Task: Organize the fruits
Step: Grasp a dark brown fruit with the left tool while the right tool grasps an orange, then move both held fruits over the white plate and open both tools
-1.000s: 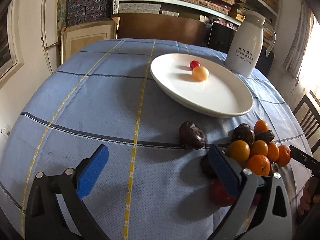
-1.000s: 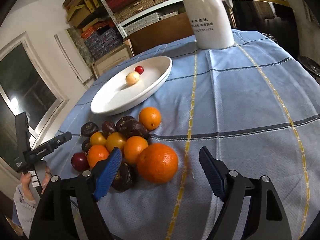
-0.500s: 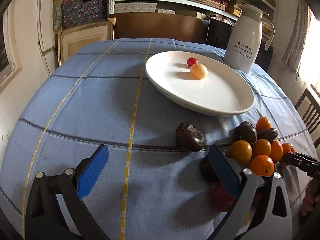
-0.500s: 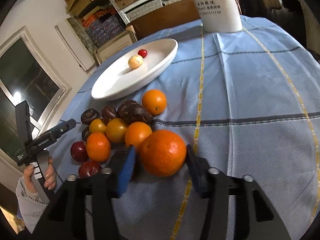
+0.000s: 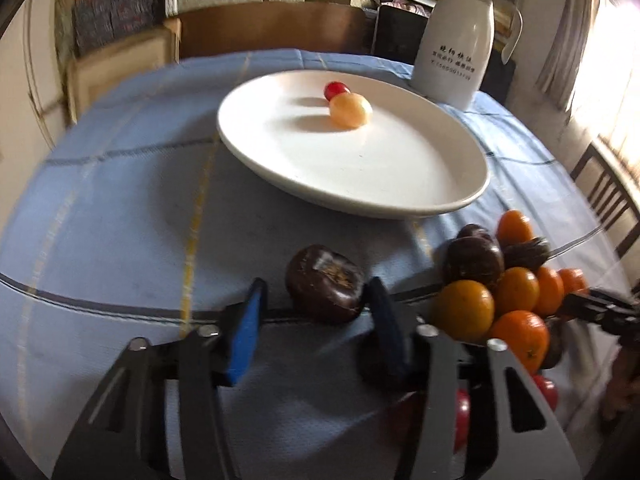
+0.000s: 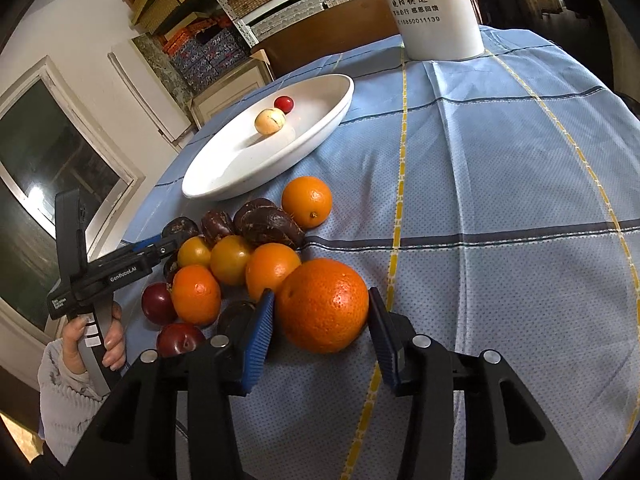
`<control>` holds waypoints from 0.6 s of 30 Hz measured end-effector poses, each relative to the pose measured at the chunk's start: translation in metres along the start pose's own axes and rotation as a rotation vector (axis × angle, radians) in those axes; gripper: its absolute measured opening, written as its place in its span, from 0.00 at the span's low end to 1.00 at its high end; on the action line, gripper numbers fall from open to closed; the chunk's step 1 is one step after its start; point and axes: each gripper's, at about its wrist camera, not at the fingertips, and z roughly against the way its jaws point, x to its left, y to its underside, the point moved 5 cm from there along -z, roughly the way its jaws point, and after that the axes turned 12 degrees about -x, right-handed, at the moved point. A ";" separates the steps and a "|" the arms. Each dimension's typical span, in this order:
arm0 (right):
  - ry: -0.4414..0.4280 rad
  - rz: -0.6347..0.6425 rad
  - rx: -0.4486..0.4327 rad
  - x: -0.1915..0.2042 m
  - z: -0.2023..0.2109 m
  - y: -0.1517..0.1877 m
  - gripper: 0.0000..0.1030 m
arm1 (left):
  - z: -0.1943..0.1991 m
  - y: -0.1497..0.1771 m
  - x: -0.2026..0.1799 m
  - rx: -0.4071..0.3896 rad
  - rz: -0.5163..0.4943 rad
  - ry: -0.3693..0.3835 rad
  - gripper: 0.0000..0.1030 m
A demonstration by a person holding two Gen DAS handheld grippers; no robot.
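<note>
A white plate (image 5: 400,184) holds a small red fruit (image 5: 336,89) and a pale yellow fruit (image 5: 351,110); it also shows in the right wrist view (image 6: 320,128). A heap of oranges, dark brown fruits and red plums (image 6: 224,264) lies on the blue cloth. My right gripper (image 6: 322,320) is shut on a large orange (image 6: 322,305), its blue pads against both sides. My left gripper (image 5: 316,312) is open around a lone dark brown fruit (image 5: 325,289), with a gap at the left pad.
A white jug (image 5: 454,36) stands behind the plate, also in the right wrist view (image 6: 434,4). Shelves and boxes line the back wall. A chair (image 5: 604,192) stands at the table's right edge. The heap (image 5: 508,292) lies right of my left gripper.
My right gripper moved in and closed on the large orange. My left gripper moved forward around the lone dark fruit and its jaws narrowed.
</note>
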 end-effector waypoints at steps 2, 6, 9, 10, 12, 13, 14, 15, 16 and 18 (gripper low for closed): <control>0.000 -0.001 -0.001 0.000 0.000 0.000 0.45 | -0.002 0.000 -0.001 0.006 0.009 0.023 0.38; -0.004 -0.005 -0.002 0.001 0.000 0.000 0.45 | -0.004 0.000 -0.007 -0.006 -0.035 0.015 0.37; -0.009 -0.012 -0.003 0.001 0.000 0.000 0.44 | -0.003 -0.002 -0.007 -0.014 -0.032 0.018 0.37; -0.011 -0.016 -0.005 0.001 0.001 0.000 0.44 | -0.001 -0.002 -0.006 -0.022 -0.032 0.010 0.37; -0.016 -0.022 -0.009 0.000 0.001 0.000 0.44 | 0.009 -0.003 -0.002 -0.046 -0.031 -0.009 0.37; -0.018 -0.026 -0.015 0.000 0.002 0.000 0.44 | 0.015 -0.003 -0.001 -0.059 -0.030 -0.017 0.37; -0.020 -0.028 -0.022 -0.001 0.003 -0.002 0.44 | 0.020 -0.003 0.000 -0.071 -0.029 -0.025 0.37; -0.022 -0.030 -0.031 -0.001 0.004 -0.003 0.44 | 0.028 -0.004 0.001 -0.093 -0.027 -0.035 0.37; -0.024 -0.030 -0.046 0.000 0.007 -0.004 0.44 | 0.036 -0.006 0.002 -0.116 -0.026 -0.044 0.37; -0.027 -0.029 -0.072 0.001 0.011 -0.007 0.44 | 0.052 -0.014 0.001 -0.171 -0.036 -0.070 0.37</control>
